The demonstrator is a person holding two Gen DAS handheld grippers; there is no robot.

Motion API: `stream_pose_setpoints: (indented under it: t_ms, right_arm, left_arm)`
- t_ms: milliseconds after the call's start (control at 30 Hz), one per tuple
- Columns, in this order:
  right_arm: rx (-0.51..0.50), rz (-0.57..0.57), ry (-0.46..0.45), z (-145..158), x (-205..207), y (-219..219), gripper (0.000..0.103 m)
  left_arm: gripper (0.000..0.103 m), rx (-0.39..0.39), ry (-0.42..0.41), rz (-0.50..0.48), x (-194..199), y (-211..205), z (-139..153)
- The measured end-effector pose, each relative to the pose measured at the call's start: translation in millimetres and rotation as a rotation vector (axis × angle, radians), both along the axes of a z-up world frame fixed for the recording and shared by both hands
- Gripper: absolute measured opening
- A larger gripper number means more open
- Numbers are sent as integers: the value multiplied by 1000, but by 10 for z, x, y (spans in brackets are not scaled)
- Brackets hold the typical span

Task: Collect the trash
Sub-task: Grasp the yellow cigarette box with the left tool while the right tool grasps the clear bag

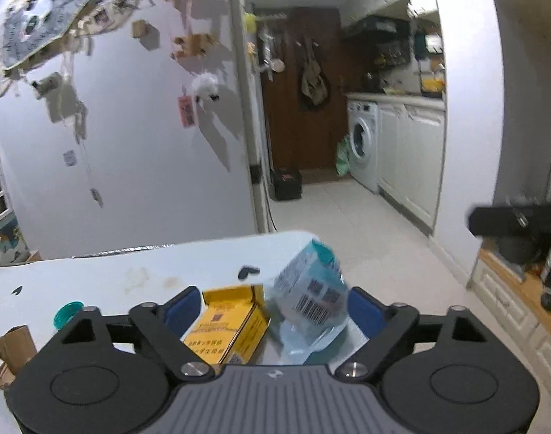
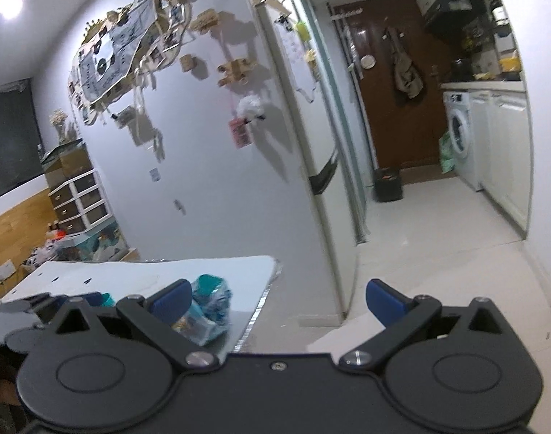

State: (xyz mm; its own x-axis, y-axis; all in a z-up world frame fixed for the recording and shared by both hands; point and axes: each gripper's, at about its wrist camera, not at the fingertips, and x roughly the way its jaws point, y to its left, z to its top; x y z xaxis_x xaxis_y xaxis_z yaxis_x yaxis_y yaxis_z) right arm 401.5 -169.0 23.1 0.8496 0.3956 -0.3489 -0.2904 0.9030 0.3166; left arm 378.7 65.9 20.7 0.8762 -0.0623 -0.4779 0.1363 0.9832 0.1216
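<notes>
Risk of left tool [image 1: 271, 309], spread wide around yellow box [image 1: 226, 329] and plastic packet [image 1: 311, 300], pinching both, dropping one off surface [image 1: 130, 271].

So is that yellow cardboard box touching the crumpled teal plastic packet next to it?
Touching. In the left wrist view the teal plastic packet leans against the yellow cardboard box, their edges meeting with no table showing between them.

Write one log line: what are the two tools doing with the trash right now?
left tool: open around yellow box and teal plastic packet | right tool: open, empty | trash on white table
</notes>
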Motion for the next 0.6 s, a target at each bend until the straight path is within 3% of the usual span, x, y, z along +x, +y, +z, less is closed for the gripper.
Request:
stream_pose_setpoints:
  t_ms: [67,333,600]
  right_arm:
    - [14,25,18,-34,85,128,101]
    - [136,117,129,-168,445,572,68]
    - [142,105,217,-330,703,954,67]
  left_arm:
    - [78,42,28,-39,54,34,-63]
    - [65,186,64,-129,153,122,-268]
    - [61,280,82,-158,295,99,-431]
